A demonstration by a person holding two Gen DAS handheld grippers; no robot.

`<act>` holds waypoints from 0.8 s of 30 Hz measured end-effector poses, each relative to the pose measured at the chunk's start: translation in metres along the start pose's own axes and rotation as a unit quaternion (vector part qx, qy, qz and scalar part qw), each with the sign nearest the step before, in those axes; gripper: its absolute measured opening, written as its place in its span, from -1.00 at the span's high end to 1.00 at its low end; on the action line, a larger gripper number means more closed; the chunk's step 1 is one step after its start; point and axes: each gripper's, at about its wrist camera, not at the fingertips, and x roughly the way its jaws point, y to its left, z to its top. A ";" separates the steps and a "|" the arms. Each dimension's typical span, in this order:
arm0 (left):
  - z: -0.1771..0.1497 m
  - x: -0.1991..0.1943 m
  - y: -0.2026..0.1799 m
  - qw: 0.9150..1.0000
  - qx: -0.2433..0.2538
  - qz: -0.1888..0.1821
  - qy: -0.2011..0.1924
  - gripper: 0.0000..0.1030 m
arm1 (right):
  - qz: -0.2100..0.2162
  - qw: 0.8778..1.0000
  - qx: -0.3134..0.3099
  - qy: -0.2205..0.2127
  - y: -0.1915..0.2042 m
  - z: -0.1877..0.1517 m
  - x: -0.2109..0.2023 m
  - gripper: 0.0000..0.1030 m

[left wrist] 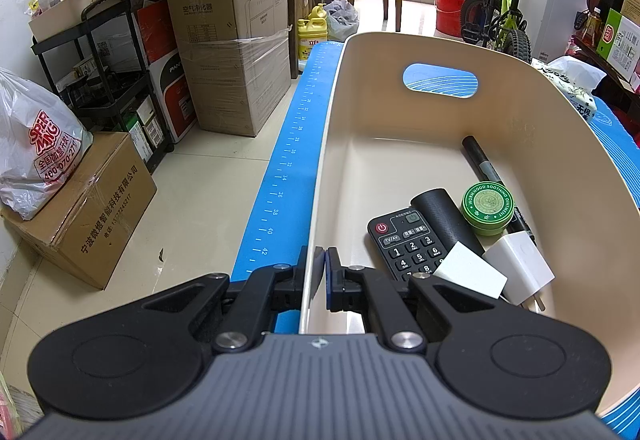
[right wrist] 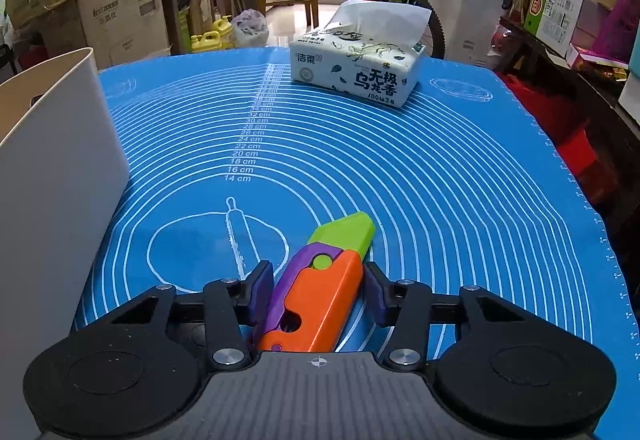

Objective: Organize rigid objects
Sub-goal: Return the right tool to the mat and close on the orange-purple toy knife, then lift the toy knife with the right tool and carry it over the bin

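A toy knife (right wrist: 320,292) with an orange and purple body and a green blade lies on the blue mat (right wrist: 400,167). My right gripper (right wrist: 320,276) straddles it, with a pad against each side. My left gripper (left wrist: 322,260) is shut on the near left wall of the beige bin (left wrist: 400,47). Inside the bin lie a black remote (left wrist: 404,240), a black cylinder (left wrist: 440,215), a green ointment tin (left wrist: 487,205), a white charger (left wrist: 520,268), a white block (left wrist: 470,274) and a black marker (left wrist: 484,163). The same bin's wall (right wrist: 60,159) stands left of the knife.
A tissue pack (right wrist: 360,67) sits at the far side of the mat. The mat's left edge (left wrist: 288,159) drops to the floor, where cardboard boxes (left wrist: 232,51) and a black cart (left wrist: 104,71) stand. A bicycle (left wrist: 500,11) and shelves crowd the far right.
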 end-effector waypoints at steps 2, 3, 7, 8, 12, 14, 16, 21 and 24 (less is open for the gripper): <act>0.000 0.000 0.000 1.000 0.000 0.000 0.000 0.87 | -0.004 1.000 -0.011 0.008 0.003 0.000 0.002 -0.12; 0.000 0.000 0.000 1.000 0.000 0.000 0.000 0.87 | -0.005 1.000 -0.013 0.008 0.004 -0.001 0.002 -0.12; 0.000 0.000 0.000 1.000 0.000 0.000 0.000 0.87 | -0.007 1.000 -0.017 0.000 0.006 -0.003 0.001 -0.08; 0.000 0.000 0.001 1.000 0.000 0.000 0.000 0.87 | -0.007 1.000 -0.019 -0.002 0.006 -0.004 0.001 -0.07; 0.000 0.000 0.000 1.000 0.000 0.000 0.000 0.87 | -0.002 1.000 -0.013 -0.017 0.004 -0.007 -0.006 0.04; 0.000 0.000 0.001 1.000 0.000 0.000 0.000 0.87 | -0.003 0.999 -0.021 -0.028 0.006 -0.008 -0.011 0.07; 0.000 0.000 0.001 1.000 0.000 0.000 0.000 0.87 | -0.005 0.999 -0.029 -0.036 0.008 -0.009 -0.015 0.08; 0.000 0.000 0.001 1.000 0.000 0.000 0.000 0.87 | -0.004 0.997 -0.036 -0.065 0.009 -0.012 -0.027 0.09; 0.000 0.000 0.000 1.000 0.000 0.000 0.000 0.87 | 0.000 0.996 -0.043 -0.083 0.012 -0.013 -0.036 0.09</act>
